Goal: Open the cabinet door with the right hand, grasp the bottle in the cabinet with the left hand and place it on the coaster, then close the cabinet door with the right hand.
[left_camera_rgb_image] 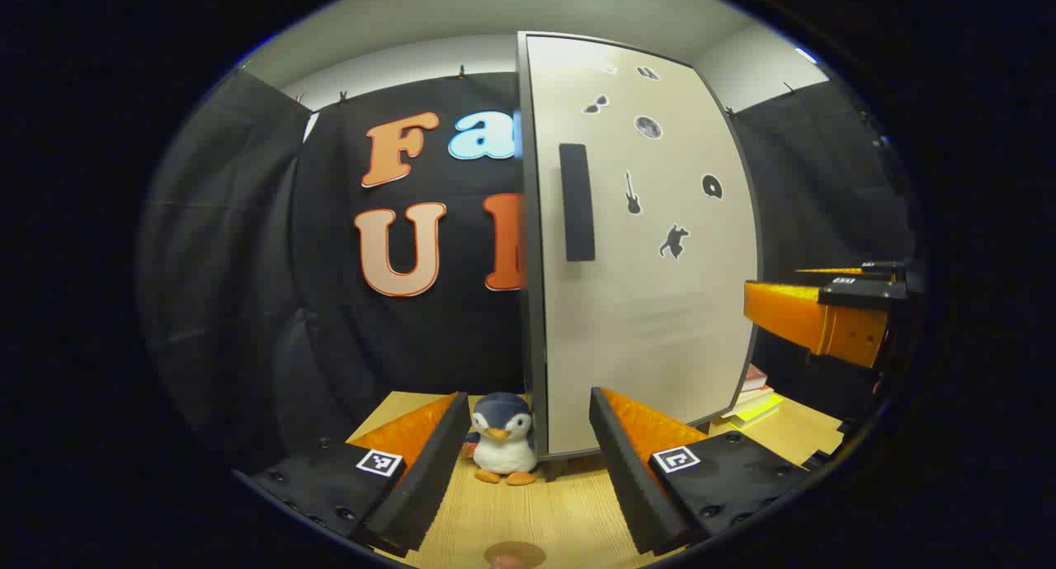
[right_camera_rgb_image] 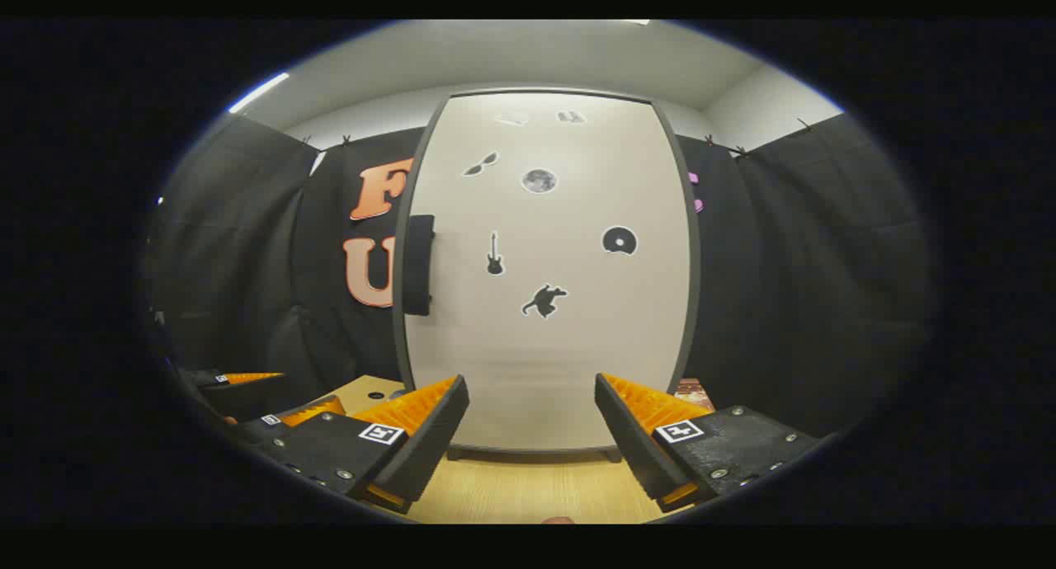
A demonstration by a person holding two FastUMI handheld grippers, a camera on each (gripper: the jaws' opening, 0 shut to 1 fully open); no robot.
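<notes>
Cabinet door (right_camera_rgb_image: 549, 272): shut, pale, upright on wooden table (right_camera_rgb_image: 528, 491), straight ahead of right gripper (right_camera_rgb_image: 532, 425), well apart; fingers spread, empty. Dark handle (right_camera_rgb_image: 418, 264) at door's left edge. Stickers: sunglasses, moon, guitar (right_camera_rgb_image: 494, 253), disc, cat; no readable writing. Left gripper (left_camera_rgb_image: 528, 462): fingers apart, empty; plush penguin (left_camera_rgb_image: 503, 439) between them, farther off, beside cabinet's left corner. Books (left_camera_rgb_image: 755, 396) far right.

Staged recording booth – black cloth walls (right_camera_rgb_image: 784, 289); lone cabinet (right_camera_rgb_image: 544, 346) on wooden table (right_camera_rgb_image: 528, 491).
</notes>
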